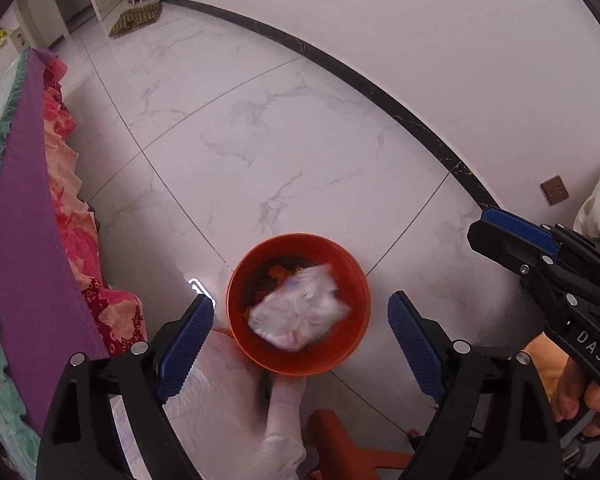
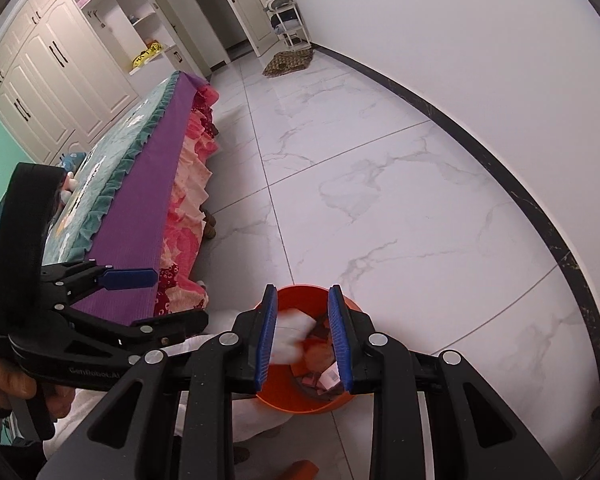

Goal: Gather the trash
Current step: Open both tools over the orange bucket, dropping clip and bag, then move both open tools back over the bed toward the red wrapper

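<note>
Above the orange bin: left tool gapes wide, empty, blurred white wrapper dropping in.
Right tool, narrowly parted and empty, could knock the bin's near rim.

Crumpled white wrapper blurred inside upright orange bin.

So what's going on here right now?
A person is collecting trash with two handheld grippers. The left gripper is open above the orange bin on the tiled floor, and a blurred white wrapper is inside the bin's mouth. The right gripper, part closed and empty, hangs beside it.
</note>
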The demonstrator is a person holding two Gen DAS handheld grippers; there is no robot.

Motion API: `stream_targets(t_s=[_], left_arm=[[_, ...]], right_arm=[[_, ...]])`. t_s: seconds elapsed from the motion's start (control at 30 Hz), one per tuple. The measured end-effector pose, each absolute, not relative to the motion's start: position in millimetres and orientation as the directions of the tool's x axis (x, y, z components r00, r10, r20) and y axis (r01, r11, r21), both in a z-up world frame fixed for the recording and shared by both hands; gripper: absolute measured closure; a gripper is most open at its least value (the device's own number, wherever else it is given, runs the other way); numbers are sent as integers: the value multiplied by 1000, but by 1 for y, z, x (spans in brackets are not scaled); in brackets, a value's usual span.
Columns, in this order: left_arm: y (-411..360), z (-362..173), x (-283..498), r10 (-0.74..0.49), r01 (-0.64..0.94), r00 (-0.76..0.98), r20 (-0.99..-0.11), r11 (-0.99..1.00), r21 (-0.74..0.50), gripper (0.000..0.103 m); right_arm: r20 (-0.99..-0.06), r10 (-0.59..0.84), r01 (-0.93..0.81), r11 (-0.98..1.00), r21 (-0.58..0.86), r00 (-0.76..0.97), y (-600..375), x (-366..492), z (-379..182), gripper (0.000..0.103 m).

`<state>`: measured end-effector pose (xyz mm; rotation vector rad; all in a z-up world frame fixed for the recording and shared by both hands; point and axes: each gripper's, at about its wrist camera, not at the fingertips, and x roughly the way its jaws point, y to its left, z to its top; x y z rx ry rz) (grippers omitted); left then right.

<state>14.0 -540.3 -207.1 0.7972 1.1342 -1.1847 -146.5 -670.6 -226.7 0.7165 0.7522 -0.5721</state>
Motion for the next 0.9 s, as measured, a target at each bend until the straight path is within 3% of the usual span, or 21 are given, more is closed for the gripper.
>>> stream_targets(t_s=[0.3, 0.53, 0.63, 0.9], left_arm=[[-512, -172, 26, -377, 949, 28, -926, 300, -94, 15], [-449, -124, 46, -424, 909, 180, -888, 416, -14, 15], [-413, -106, 59, -427, 874, 238, -872, 487, 0, 15], [-342, -77, 77, -411, 791, 352, -841, 611, 32, 15]], right_arm=[[-733, -179, 611, 695, 378, 656, -647, -125, -193, 75], [-671, -109, 470, 794, 385, 733, -600, -90, -148, 75], [-643, -74, 401, 834, 379, 762, -574, -74, -126, 64], [-612, 48, 219, 910, 353, 789, -509, -32, -89, 64]])
